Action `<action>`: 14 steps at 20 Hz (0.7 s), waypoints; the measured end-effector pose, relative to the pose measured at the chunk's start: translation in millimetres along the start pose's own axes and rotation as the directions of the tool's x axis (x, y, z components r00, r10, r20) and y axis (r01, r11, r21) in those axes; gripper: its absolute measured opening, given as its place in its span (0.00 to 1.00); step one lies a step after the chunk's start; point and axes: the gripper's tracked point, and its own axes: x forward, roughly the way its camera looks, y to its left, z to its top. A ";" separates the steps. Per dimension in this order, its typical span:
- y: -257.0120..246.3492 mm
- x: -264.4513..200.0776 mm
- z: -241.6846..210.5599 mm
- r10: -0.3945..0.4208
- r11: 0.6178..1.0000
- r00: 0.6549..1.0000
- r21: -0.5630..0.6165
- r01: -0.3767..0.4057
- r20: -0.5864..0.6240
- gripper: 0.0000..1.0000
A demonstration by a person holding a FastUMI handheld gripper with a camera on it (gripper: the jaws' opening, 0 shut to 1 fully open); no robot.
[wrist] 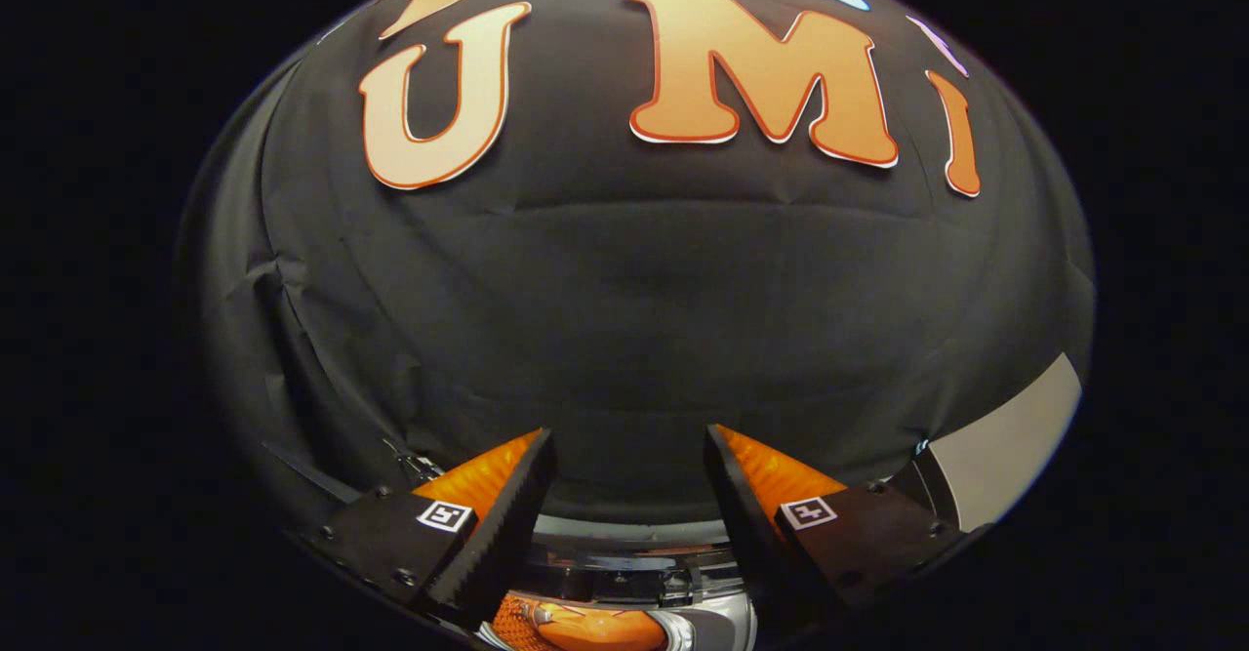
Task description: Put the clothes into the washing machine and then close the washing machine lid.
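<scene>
Biggest thing up ahead is the black cloth wall (624,280), draped and creased, taking up everything beyond the fingers. Off beyond the right finger, a pale grey panel (1010,436) leans at an angle against the cloth; what it belongs to I cannot tell.

Drop lower and there's the washing machine (634,573), just its top rim curving across beneath and between the fingers, with dark fittings under that rim. Down inside the opening sits an orange garment (576,627), bunched, showing a mesh-like patch at its finger-side end. It's a crumpled heap, so no clear long axis or pointing direction can be read.

And the tool (624,495): jaws spread wide, nothing between them, raised above the machine's rim and looking out level at the wall.

My read: clothes look loaded, so the lid step is in hand. The next move calls for finding the lid and swinging it down over the opening.
</scene>
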 end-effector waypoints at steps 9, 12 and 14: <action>-3.3 -11.6 2.0 0.010 1.000 0.995 -0.002 -0.010 0.096 0.99; -2.0 -33.7 -6.9 0.012 1.000 0.992 -0.003 -0.012 0.128 0.99; -2.2 -49.6 -15.1 0.013 1.000 0.988 -0.001 -0.013 0.151 0.99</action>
